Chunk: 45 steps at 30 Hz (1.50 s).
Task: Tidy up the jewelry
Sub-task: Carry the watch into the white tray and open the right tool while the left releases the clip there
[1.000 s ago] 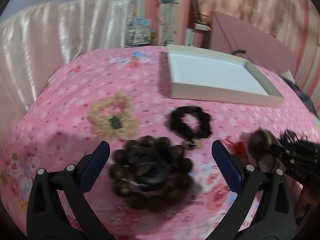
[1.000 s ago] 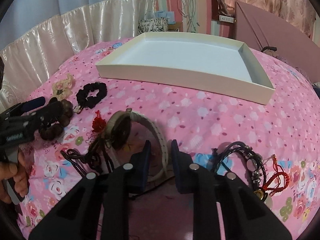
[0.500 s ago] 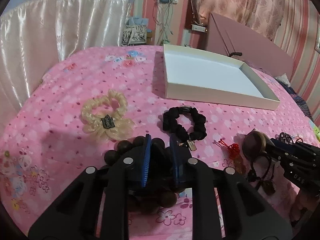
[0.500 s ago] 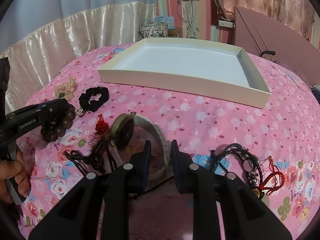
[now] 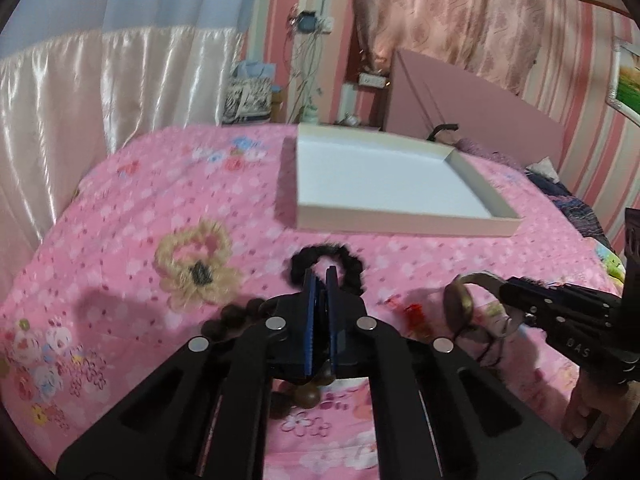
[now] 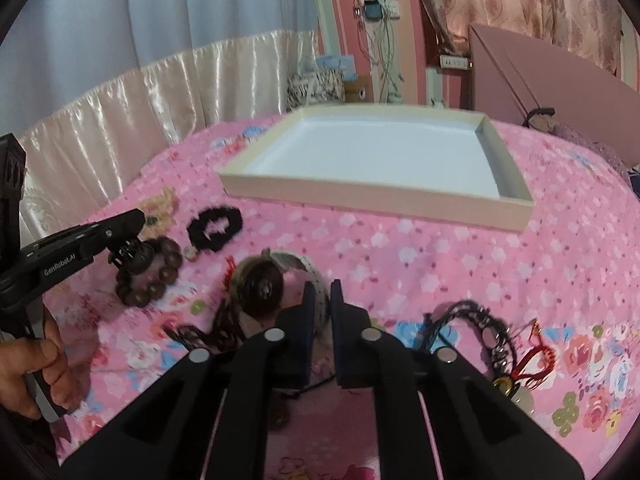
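My left gripper (image 5: pixel 320 276) is shut on a dark brown wooden bead bracelet (image 5: pixel 236 318) and holds it just above the pink bedspread; the beads hang under the fingers in the right wrist view (image 6: pixel 146 276). My right gripper (image 6: pixel 321 290) is shut on a pale white bangle (image 6: pixel 308 268) with a round brown pendant (image 6: pixel 262 288) beside it. The bangle and pendant also show in the left wrist view (image 5: pixel 460 300). A shallow white tray (image 6: pixel 360 196) lies empty at the back; it also shows in the left wrist view (image 5: pixel 400 226).
A black scrunchie (image 5: pixel 352 268) and a beige scrunchie (image 5: pixel 192 264) lie between me and the tray. A red knotted charm (image 5: pixel 414 312), black cord necklaces (image 6: pixel 476 324) and a red cord bracelet (image 6: pixel 536 360) lie on the flowered bedspread (image 6: pixel 440 264). Curtains hang behind.
My left gripper has shut on the bead bracelet and lifted it off the bedspread. My right gripper has risen a little with the bangle in it.
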{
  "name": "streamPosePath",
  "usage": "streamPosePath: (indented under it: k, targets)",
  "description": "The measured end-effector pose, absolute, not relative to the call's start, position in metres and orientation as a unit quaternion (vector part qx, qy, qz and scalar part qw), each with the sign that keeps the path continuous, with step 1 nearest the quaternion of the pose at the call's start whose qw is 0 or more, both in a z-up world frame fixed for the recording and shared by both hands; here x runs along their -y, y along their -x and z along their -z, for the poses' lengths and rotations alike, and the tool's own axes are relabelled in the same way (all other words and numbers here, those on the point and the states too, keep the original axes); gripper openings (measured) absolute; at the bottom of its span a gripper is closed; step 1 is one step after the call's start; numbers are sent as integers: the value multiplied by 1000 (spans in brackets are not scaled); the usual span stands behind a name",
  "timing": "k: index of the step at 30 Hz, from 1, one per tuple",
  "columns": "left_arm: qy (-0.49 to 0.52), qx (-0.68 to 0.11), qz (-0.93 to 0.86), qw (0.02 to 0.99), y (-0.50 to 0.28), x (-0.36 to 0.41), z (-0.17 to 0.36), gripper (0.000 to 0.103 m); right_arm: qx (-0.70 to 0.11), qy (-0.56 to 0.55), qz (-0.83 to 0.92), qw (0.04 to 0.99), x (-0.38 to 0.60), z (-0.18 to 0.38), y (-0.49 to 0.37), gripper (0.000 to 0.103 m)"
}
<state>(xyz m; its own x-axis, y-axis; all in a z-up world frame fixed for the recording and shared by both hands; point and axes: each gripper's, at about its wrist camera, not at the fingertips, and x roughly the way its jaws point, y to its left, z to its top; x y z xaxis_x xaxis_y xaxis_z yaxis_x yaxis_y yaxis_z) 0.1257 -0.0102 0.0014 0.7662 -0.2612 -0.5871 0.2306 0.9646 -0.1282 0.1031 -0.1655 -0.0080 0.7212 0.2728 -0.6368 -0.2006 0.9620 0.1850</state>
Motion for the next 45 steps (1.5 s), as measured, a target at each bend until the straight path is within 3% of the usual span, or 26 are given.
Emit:
streamPosePath:
  k: [7, 16, 27, 36, 37, 38, 39, 42, 43, 45]
  targets:
    - [19, -292, 147, 945, -129, 21, -25, 3, -309, -57, -128, 941, 171, -27, -106, 7]
    - [10, -267, 148, 952, -192, 53, -47, 3, -288, -87, -65, 951, 212, -41, -161, 8]
    - [25, -347, 144, 926, -295, 95, -6, 3, -373, -155, -4, 915, 268, 15, -256, 8]
    - [-3, -384, 109, 917, -312, 101, 24, 7, -433, -127, 22, 892, 271, 39, -268, 10]
    - [-7, -383, 99, 918, -312, 98, 25, 10, -432, -126, 22, 893, 271, 39, -268, 11]
    - [-8, -383, 88, 919, -312, 94, 25, 20, -433, -126, 22, 892, 271, 39, -268, 14]
    - [-3, -384, 82, 920, -313, 87, 27, 24, -432, -125, 20, 893, 271, 39, -268, 31]
    - [5, -383, 72, 921, -312, 73, 25, 25, -409, -116, 18, 905, 267, 31, -263, 61]
    - [15, -384, 82, 920, -312, 70, 24, 27, -401, -116, 17, 908, 266, 26, -259, 63]
    - [20, -385, 92, 918, -307, 67, 21, 51, -382, -123, 7, 916, 265, 15, -250, 70]
